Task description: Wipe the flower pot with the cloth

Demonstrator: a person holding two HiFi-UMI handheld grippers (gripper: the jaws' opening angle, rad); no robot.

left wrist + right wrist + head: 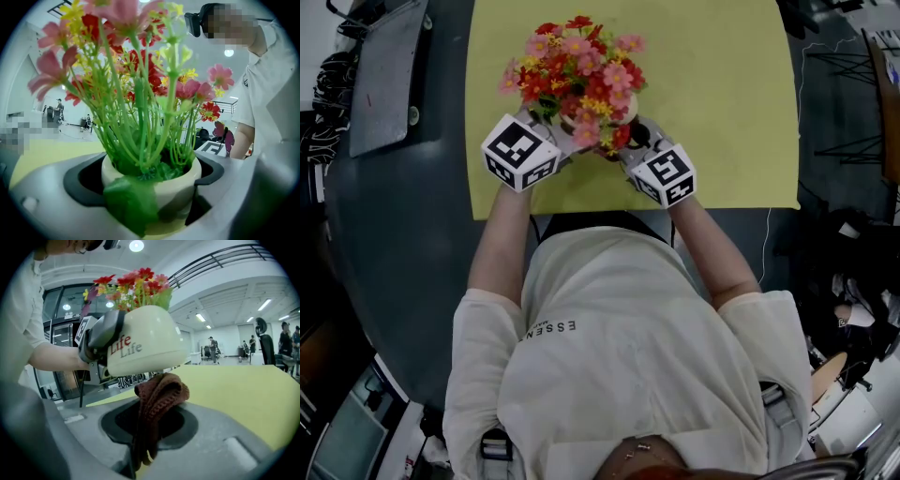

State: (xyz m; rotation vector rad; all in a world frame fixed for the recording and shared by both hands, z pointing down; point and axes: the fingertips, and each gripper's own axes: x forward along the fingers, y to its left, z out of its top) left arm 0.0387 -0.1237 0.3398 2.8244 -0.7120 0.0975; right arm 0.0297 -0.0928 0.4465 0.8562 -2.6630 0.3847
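Left gripper (549,133): jaws clamped on the pot (182,183), one on each side of its rim.
Pot: cream, full of flowers (577,67), held tilted just above the mat (722,103).
Right gripper (149,427): jaws pinched on the brown cloth (158,397), whose top is against the pot's underside.
Surface: yellow mat on a dark round worktop (403,234).
Room: bright hall with strip lights; people and chairs far back.
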